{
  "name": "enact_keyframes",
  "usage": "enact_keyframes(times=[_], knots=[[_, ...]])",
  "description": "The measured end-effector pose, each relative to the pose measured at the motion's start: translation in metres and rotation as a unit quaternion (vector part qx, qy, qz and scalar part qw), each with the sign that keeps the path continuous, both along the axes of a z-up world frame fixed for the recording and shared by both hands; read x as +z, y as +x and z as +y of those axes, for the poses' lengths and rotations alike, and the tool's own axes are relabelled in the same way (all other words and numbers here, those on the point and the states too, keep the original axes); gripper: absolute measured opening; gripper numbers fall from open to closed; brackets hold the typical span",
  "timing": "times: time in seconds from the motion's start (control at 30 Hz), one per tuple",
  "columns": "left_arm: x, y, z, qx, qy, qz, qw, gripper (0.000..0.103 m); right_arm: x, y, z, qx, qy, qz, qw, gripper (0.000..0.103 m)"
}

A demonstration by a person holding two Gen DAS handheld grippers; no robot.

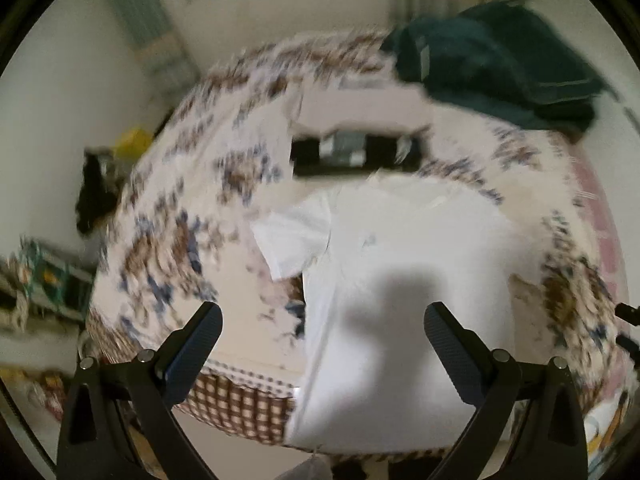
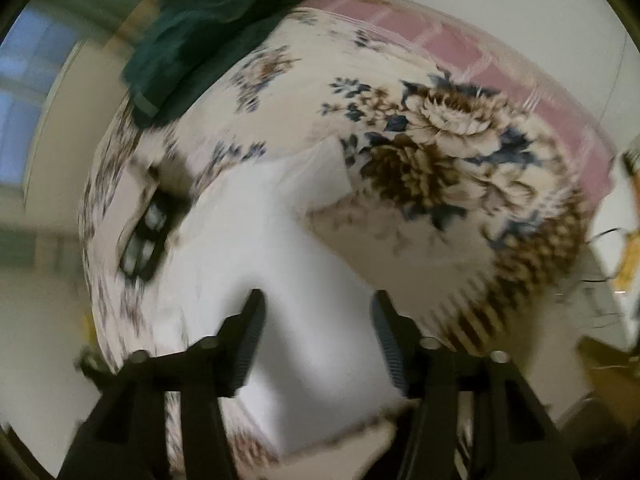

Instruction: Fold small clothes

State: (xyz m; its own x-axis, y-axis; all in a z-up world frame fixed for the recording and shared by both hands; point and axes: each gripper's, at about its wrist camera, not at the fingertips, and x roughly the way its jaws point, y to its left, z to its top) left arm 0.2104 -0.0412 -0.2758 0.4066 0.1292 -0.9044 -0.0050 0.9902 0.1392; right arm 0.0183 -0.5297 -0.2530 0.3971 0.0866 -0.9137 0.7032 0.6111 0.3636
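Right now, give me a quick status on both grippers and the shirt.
Left gripper open, right gripper open, both empty above the white shirt. Shirt spread flat on the floral bedspread, unfolded. Dark green garment heaped beyond, clear of it.

Right hand-held gripper [image 2: 318, 334] agape above white garment [image 2: 280, 264] on floral cloth [image 2: 440, 140]; dark green garment [image 2: 200, 32] beyond.

Floral-covered bed [image 1: 192, 200] carries white shirt [image 1: 400, 280], dark green garment [image 1: 500, 68] (crumpled), black-white item [image 1: 352, 152].
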Motion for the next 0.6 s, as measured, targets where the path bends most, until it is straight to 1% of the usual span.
enact_keyframes(times=[0.03, 0.07, 0.1, 0.13, 0.17, 0.2, 0.23, 0.27, 0.3, 0.33, 0.37, 0.4, 0.43, 0.5, 0.53, 0.57, 0.6], knots=[[-0.023, 0.008, 0.000, 0.013, -0.004, 0.011, 0.9998, 0.103, -0.029, 0.013, -0.013, -0.010, 0.011, 0.002, 1.000, 0.068], [-0.048, 0.016, 0.003, 0.028, -0.004, 0.024, 0.9993, 0.103, -0.067, 0.032, -0.026, -0.021, 0.032, 0.009, 0.999, 0.068], [-0.072, 0.023, 0.005, 0.043, -0.001, 0.035, 0.9985, 0.103, -0.093, 0.045, -0.035, -0.029, 0.055, 0.009, 0.998, 0.068], [-0.094, 0.028, 0.007, 0.055, 0.002, 0.044, 0.9975, 0.103, -0.124, 0.060, -0.045, -0.040, 0.081, 0.008, 0.996, 0.068], [-0.117, 0.034, 0.010, 0.066, 0.003, 0.053, 0.9964, 0.103, -0.159, 0.076, -0.056, -0.057, 0.108, 0.007, 0.993, 0.068], [-0.139, 0.038, 0.015, 0.074, 0.008, 0.061, 0.9954, 0.103, -0.184, 0.086, -0.063, -0.072, 0.127, 0.005, 0.989, 0.068], [-0.153, 0.041, 0.017, 0.079, 0.012, 0.067, 0.9946, 0.103, -0.209, 0.095, -0.070, -0.094, 0.143, 0.007, 0.985, 0.068], [-0.175, 0.047, 0.021, 0.087, 0.012, 0.075, 0.9933, 0.103, -0.241, 0.105, -0.079, -0.122, 0.166, 0.003, 0.978, 0.068], [-0.196, 0.052, 0.027, 0.095, 0.011, 0.082, 0.9921, 0.103, -0.260, 0.109, -0.081, -0.141, 0.181, 0.002, 0.973, 0.068], [-0.207, 0.056, 0.029, 0.100, 0.010, 0.086, 0.9912, 0.103, -0.279, 0.114, -0.083, -0.162, 0.196, 0.002, 0.967, 0.068], [-0.222, 0.062, 0.033, 0.106, 0.007, 0.092, 0.9900, 0.103, -0.302, 0.119, -0.085, -0.186, 0.218, -0.007, 0.958, 0.068], [-0.240, 0.067, 0.039, 0.114, 0.003, 0.098, 0.9886, 0.103, -0.314, 0.123, -0.084, -0.200, 0.227, -0.014, 0.953, 0.070], [-0.249, 0.070, 0.043, 0.119, 0.000, 0.098, 0.9880, 0.103, -0.324, 0.127, -0.083, -0.218, 0.226, -0.029, 0.949, 0.070], [-0.261, 0.074, 0.048, 0.127, -0.015, 0.098, 0.9870, 0.103, -0.328, 0.135, -0.079, -0.229, 0.206, -0.051, 0.950, 0.069], [-0.266, 0.076, 0.050, 0.131, -0.024, 0.096, 0.9864, 0.103, -0.327, 0.142, -0.074, -0.229, 0.190, -0.065, 0.952, 0.054], [-0.270, 0.078, 0.053, 0.135, -0.033, 0.094, 0.9858, 0.103, -0.324, 0.148, -0.071, -0.225, 0.174, -0.069, 0.956, 0.037], [-0.273, 0.080, 0.057, 0.138, -0.044, 0.092, 0.9852, 0.103, -0.319, 0.155, -0.066, -0.216, 0.157, -0.069, 0.961, 0.011]])
